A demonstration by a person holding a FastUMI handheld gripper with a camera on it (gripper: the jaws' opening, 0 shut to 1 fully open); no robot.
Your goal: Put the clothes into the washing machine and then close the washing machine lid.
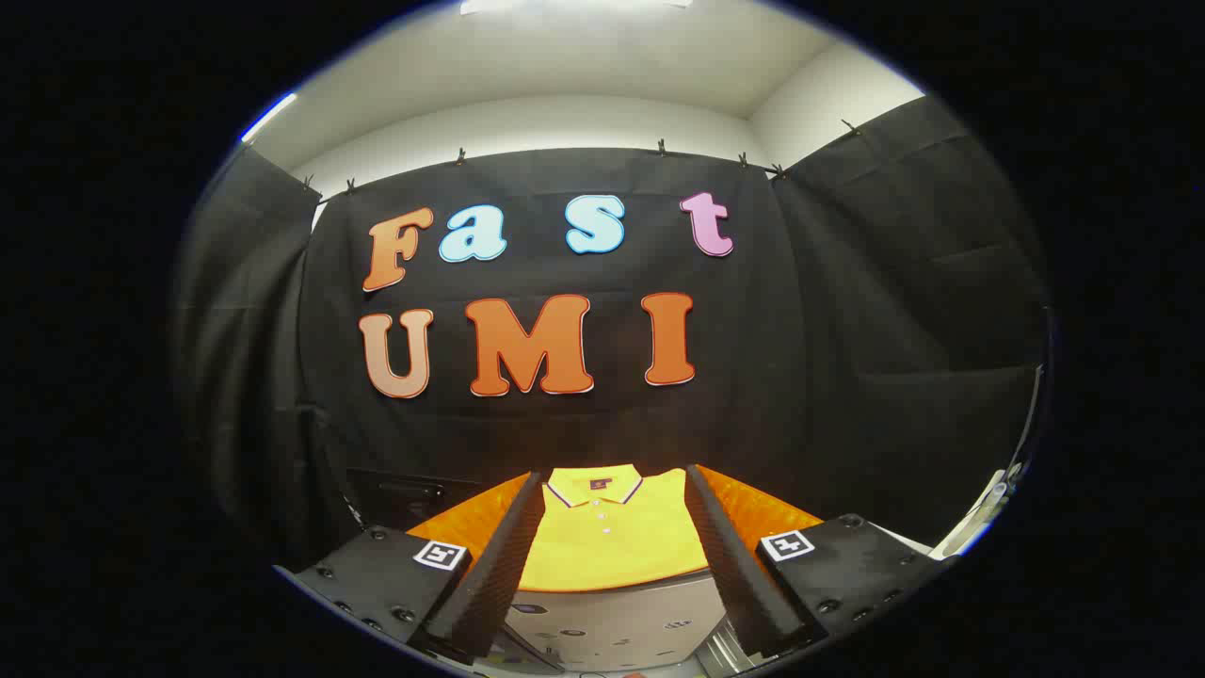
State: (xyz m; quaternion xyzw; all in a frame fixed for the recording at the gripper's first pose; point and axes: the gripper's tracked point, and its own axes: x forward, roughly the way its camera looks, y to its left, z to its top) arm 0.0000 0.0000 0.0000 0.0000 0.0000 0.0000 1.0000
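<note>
A folded yellow polo shirt (612, 532) with a striped collar lies flat on an orange surface (471, 523) ahead. It shows in the gap between my two fingers, some way beyond their tips. My gripper (614, 476) is open, fingers spread wide, nothing held. Just below the shirt, close under the fingers, is a light grey panel (612, 626) with small printed marks, probably the washing machine's top; I cannot tell whether its lid is up or down.
The booth's black cloth wall hangs right behind the orange surface. A dark box-like object (405, 492) stands low at the left by the wall. A pale edge (988, 513) shows at the far right.
</note>
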